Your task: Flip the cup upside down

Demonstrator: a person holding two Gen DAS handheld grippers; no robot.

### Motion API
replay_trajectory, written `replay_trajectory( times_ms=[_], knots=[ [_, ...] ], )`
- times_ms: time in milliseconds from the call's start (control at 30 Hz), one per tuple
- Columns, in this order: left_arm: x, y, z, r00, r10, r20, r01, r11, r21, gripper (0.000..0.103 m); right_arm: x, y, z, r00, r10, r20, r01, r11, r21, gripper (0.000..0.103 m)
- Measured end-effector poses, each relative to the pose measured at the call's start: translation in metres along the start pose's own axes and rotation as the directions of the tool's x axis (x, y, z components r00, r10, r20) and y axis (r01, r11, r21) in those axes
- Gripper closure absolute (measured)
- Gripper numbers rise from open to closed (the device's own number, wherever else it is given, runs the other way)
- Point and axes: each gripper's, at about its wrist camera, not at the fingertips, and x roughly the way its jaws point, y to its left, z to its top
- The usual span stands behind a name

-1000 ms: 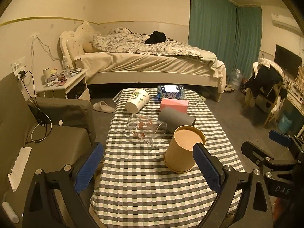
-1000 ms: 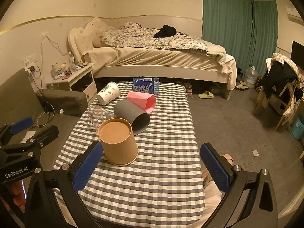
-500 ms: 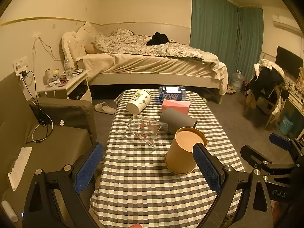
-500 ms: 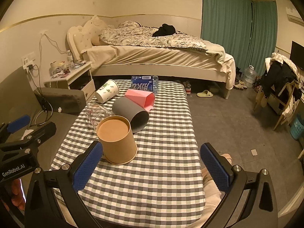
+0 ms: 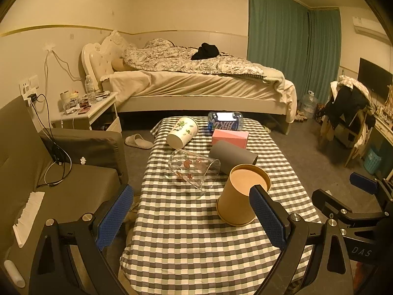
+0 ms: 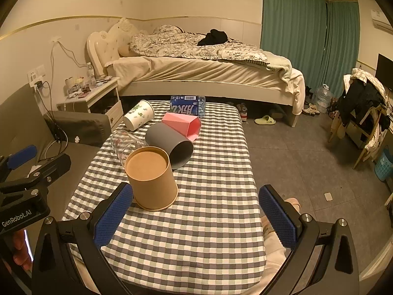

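Both the left gripper (image 5: 191, 213) and the right gripper (image 6: 194, 211) hover low over the near end of the bench (image 6: 208, 233), jaws wide and empty, likely so either can take a cup. Nearest is the brown paper cup (image 6: 151, 178), standing base up, seemingly already flipped. Behind it lie a clear glass (image 5: 194, 170), a grey cup (image 6: 169, 147), a pink cup (image 6: 183, 125) and a white printed cup (image 6: 138, 118), all on their sides, awaiting turning

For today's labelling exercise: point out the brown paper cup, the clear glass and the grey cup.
brown paper cup (image 6: 154, 184), right wrist view, on its side wall
clear glass (image 5: 194, 169), left wrist view, on its side
grey cup (image 6: 162, 136), right wrist view, on its outer wall
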Motion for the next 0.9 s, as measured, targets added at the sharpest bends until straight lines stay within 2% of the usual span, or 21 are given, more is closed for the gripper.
replay_trajectory(
  times_ms=[900],
  knots=[
    [-0.0036, 0.0061, -0.0015, 1.000, -0.002, 0.005, 0.002, 1.000, 0.000, 0.005, 0.0044, 0.0090, 0.0000, 1.000, 0.003, -0.002, -0.003, 1.000, -0.020, 0.000]
  ],
)
